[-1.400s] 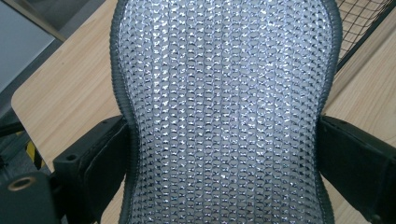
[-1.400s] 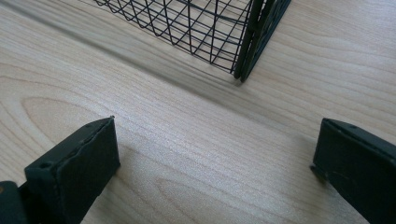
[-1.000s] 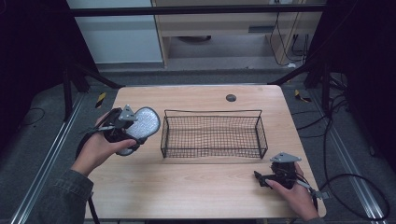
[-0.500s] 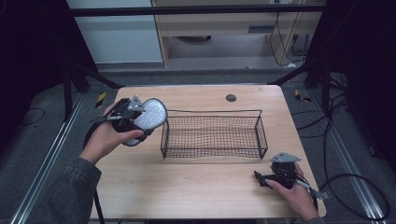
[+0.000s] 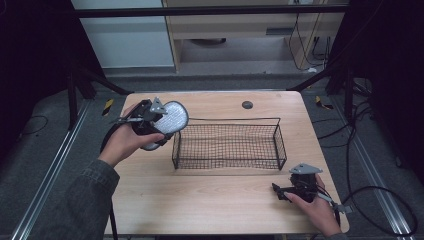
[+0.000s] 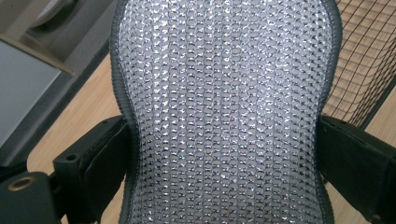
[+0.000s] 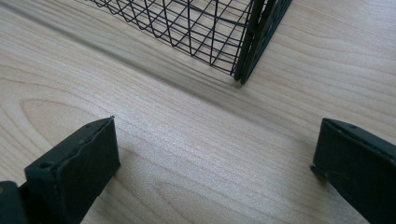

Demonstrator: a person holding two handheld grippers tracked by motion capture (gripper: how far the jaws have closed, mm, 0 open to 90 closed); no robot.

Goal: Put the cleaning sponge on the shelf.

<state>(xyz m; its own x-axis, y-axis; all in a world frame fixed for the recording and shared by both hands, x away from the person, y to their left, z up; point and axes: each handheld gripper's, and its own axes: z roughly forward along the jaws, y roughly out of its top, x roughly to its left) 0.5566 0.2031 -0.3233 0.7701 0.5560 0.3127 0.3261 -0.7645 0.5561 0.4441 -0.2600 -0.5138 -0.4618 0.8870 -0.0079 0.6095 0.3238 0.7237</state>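
The left claw [image 5: 159,120] is lifted off the surface [image 5: 210,200], just beside the left end of the wire basket [image 5: 227,142], and it is clamped on a silvery mesh pad [image 5: 169,118] with a dark stitched border. In the left gripper view the pad [image 6: 224,116] sits pinched at its narrow waist, a black jaw pressing in on each side. Its top and bottom ends run past the edges of that view, so its full outline is cut off; from above it reads as a rounded, paddle-like shape tilted toward the basket. What the pad is I cannot tell. The hand [image 5: 126,142] wraps the claw's body and hides most of it, and a dark sleeve [image 5: 82,200] comes in from the bottom edge.

The right claw [image 5: 285,192] rests low on the surface near the front right corner, well apart from the pad. Its jaws stand wide with bare wood between them, holding nothing, and the basket's near corner [image 7: 243,60] rises ahead of them. The right hand [image 5: 317,212] is partly cut off by the bottom edge.

A small dark round thing [image 5: 247,104] lies on the surface behind the basket, too small to identify.
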